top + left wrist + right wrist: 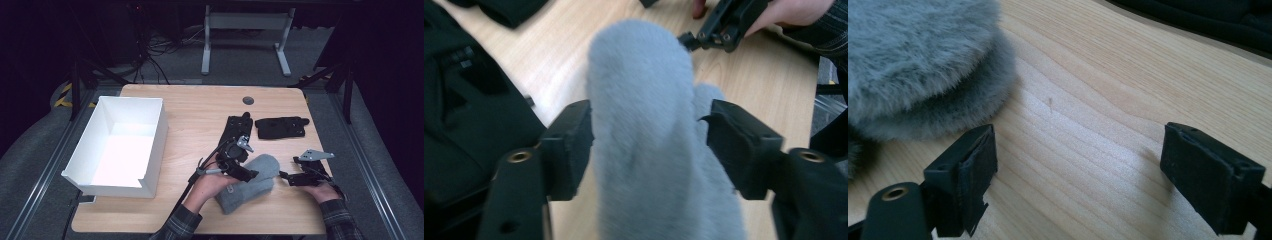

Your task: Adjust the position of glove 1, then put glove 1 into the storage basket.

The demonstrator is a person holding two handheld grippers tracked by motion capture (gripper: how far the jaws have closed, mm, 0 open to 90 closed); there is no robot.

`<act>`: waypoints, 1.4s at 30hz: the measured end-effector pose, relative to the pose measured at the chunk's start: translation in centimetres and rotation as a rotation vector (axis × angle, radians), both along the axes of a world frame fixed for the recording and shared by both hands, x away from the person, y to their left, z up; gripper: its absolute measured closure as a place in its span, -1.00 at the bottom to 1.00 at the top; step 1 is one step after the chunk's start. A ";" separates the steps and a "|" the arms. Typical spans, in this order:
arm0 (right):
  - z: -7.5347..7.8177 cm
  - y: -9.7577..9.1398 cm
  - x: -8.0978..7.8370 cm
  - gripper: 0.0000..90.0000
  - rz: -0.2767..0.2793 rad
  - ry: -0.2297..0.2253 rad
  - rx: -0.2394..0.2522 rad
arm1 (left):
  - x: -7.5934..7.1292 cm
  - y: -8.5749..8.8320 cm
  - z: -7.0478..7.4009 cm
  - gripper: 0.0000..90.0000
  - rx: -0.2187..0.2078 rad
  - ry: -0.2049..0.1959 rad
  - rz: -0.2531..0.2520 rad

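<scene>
Flanking the grey mitten [248,182], black gloves [281,127] lie beyond, white box [120,145] left.

Grey fleece mitten [659,145]: lower end cut off by the bottom edge of the left gripper view, pile blurred at close range; in the high view its cuff end lies partly under the left gripper [243,172] and the left hand [210,186], and in the right gripper view it runs off the top and left edges. Black gloves: the nearer black glove [235,131] is partly covered by that gripper, the farther black glove [281,127] too small for detail. Both forearms, in plaid sleeves [342,220], are cut off by the bottom edge of the high view.
</scene>
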State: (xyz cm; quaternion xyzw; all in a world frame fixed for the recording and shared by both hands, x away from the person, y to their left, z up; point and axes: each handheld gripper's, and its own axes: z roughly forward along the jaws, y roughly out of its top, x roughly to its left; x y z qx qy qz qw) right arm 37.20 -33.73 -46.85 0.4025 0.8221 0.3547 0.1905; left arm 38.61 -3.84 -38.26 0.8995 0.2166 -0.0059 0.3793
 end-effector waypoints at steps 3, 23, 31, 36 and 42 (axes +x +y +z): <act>0.0 0.0 0.0 -0.65 0.000 0.000 0.000 | 1.1 -0.1 -0.3 -0.38 -0.007 0.007 -0.020; 0.0 0.0 0.0 -0.65 0.002 0.000 0.000 | 2.3 -2.7 -4.6 -0.68 0.154 0.084 -0.086; 0.0 0.0 0.0 -0.65 0.002 0.000 0.000 | 2.6 -3.2 -5.7 -0.75 0.205 0.108 -0.089; 0.0 0.0 0.0 -0.66 0.003 0.000 -0.001 | 2.8 -3.5 -6.3 -0.74 0.215 0.128 -0.109; 0.0 0.0 0.0 -0.65 0.003 0.000 -0.001 | 2.6 -3.6 -6.1 -0.48 0.203 0.125 -0.161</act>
